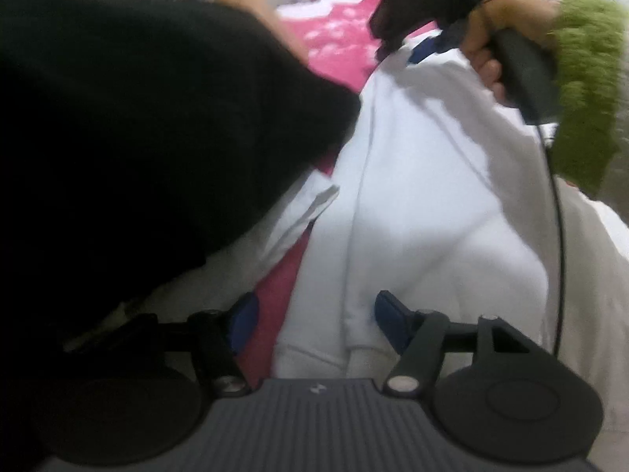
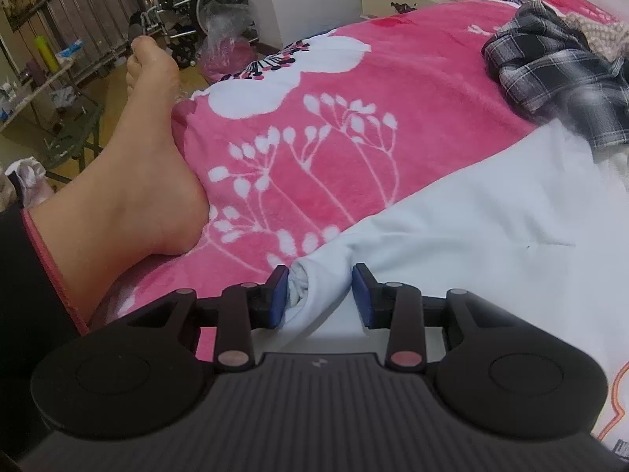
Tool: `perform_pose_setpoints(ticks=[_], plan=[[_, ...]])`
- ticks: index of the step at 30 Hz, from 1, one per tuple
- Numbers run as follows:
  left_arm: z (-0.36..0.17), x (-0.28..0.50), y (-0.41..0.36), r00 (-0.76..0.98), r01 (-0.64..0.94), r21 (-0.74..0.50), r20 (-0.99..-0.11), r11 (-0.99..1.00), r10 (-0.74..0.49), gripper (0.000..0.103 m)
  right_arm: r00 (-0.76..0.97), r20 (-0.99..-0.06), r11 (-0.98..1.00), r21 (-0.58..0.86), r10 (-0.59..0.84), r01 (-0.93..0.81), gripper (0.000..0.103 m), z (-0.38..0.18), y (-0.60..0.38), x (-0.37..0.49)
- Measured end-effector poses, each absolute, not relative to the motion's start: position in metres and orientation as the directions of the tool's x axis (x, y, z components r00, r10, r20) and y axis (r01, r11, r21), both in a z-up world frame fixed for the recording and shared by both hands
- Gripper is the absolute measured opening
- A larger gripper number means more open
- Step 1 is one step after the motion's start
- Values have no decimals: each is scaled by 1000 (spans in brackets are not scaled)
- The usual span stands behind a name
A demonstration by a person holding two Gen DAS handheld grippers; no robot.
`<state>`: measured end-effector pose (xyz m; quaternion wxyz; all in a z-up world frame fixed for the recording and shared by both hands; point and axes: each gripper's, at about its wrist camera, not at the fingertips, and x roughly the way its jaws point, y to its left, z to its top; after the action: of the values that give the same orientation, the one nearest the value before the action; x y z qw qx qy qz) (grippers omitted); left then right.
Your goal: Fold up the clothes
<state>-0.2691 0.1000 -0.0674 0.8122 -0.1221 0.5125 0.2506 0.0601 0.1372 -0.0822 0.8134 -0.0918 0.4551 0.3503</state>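
**A:** Start at the right gripper. What is between its blue pads?

**B:** A bunched corner of the white garment. The left pad touches the crumpled cloth, and the right pad sits against the fold on the other side. The jaws stand partly closed, pinching that bunch of fabric.

**A:** And the left gripper?

**B:** Its jaws stand wider. The white garment runs up between the two pads, with a folded edge close to the right pad, but the picture is blurred and I cannot see either pad pressing on it. I would call it open around the cloth, not gripping it.

**A:** Where does the garment lie beyond the grippers?

**B:** It spreads over a bed covered with a pink blanket printed with white flowers. In the right wrist view it stretches from the gripper toward the right. In the left wrist view it rises, creased, toward the person's hand holding the handle of the other gripper, with a green fuzzy sleeve behind it.

**A:** Anything else nearby?

**B:** A bare foot rests on the blanket left of the right gripper, and a dark plaid garment lies well apart, at the far right of the bed. A black trouser leg fills the left of the left wrist view.
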Motion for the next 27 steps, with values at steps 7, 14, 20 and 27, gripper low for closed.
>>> perform_pose_setpoints(ticks=[7, 14, 20, 27], plan=[[-68, -272, 96, 394, -477, 28, -887, 878, 242, 38, 329, -797, 732, 195, 507, -653, 19, -78, 132, 59], [-57, -272, 87, 492, -390, -1, -845, 921, 207, 9, 327, -784, 737, 233, 529, -635, 10, -72, 121, 60], [-35, -281, 62, 619, -252, -9, -770, 968, 153, 8, 378, -749, 759, 250, 545, -601, 9, -44, 90, 61], [-10, -281, 43, 718, -147, -52, -693, 988, 70, 8, 449, -723, 784, 207, 525, -585, 8, 5, 17, 58]])
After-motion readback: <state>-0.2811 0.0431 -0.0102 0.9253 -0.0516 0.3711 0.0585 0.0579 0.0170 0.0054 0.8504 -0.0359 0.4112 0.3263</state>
